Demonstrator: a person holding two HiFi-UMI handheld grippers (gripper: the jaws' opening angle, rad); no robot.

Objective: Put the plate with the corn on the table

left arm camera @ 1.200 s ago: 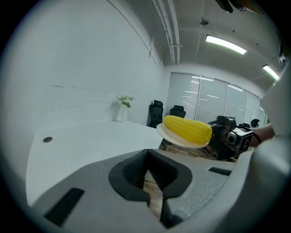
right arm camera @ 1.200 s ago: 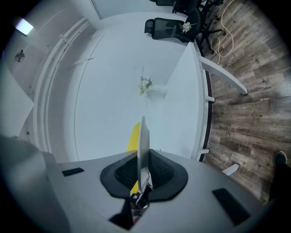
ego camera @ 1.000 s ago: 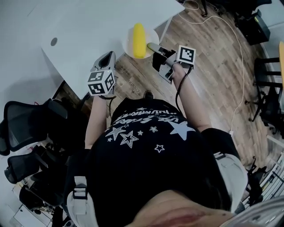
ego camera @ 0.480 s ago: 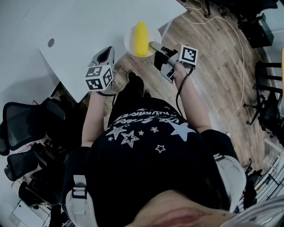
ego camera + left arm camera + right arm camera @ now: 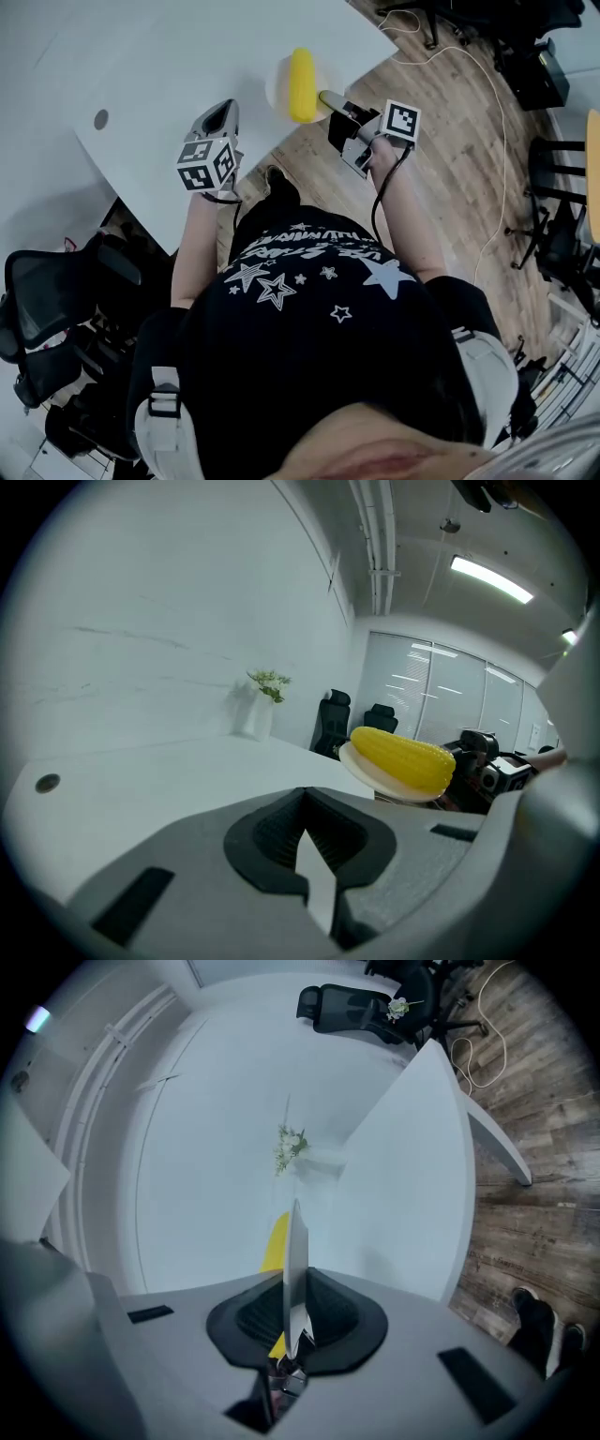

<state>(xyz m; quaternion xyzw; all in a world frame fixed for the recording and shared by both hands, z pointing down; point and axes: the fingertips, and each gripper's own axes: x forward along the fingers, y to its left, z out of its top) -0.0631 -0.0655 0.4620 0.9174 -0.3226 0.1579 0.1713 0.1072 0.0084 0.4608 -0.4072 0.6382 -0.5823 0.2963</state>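
White round plate (image 5: 277,91) bearing the yellow corn cob (image 5: 301,84), its rim clamped in the right gripper (image 5: 325,97), has travelled from above the wooden floor (image 5: 450,141) to the white table's (image 5: 187,56) near edge. It is apparently not yet down. The left gripper (image 5: 220,112) is closed and empty.

Obscured items: corn (image 5: 275,1241) mostly hidden behind the edge-on plate (image 5: 297,1251) in the right gripper view, only a yellow sliver showing; surface (image 5: 150,56) cut off by the head view's top edge; small plant (image 5: 290,1150) too small to detail
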